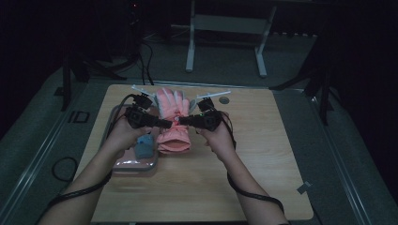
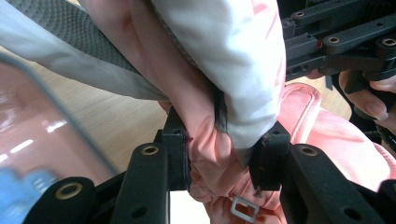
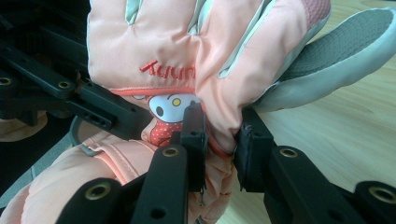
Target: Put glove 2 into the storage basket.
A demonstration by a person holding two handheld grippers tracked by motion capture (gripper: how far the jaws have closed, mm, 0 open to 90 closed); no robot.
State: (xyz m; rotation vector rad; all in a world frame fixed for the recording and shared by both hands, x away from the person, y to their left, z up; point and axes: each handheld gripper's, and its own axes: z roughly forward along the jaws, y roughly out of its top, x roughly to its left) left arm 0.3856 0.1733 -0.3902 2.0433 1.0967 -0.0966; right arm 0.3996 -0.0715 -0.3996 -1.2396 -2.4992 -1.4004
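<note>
A pink padded glove with grey-white trim lies on the wooden table, fingers pointing away from me. My left gripper pinches its wrist part from the left. My right gripper pinches the same part from the right. In the left gripper view the pink glove fabric is bunched between the jaws of the left gripper. In the right gripper view the right gripper clamps a fold of the glove beside a cartoon patch and red stitched letters. A second pink glove lies underneath, nearer me.
A pink tray sits at the table's left with a blue-grey item on it. A small round grey disc lies at the table's far edge. White table legs stand beyond on the floor.
</note>
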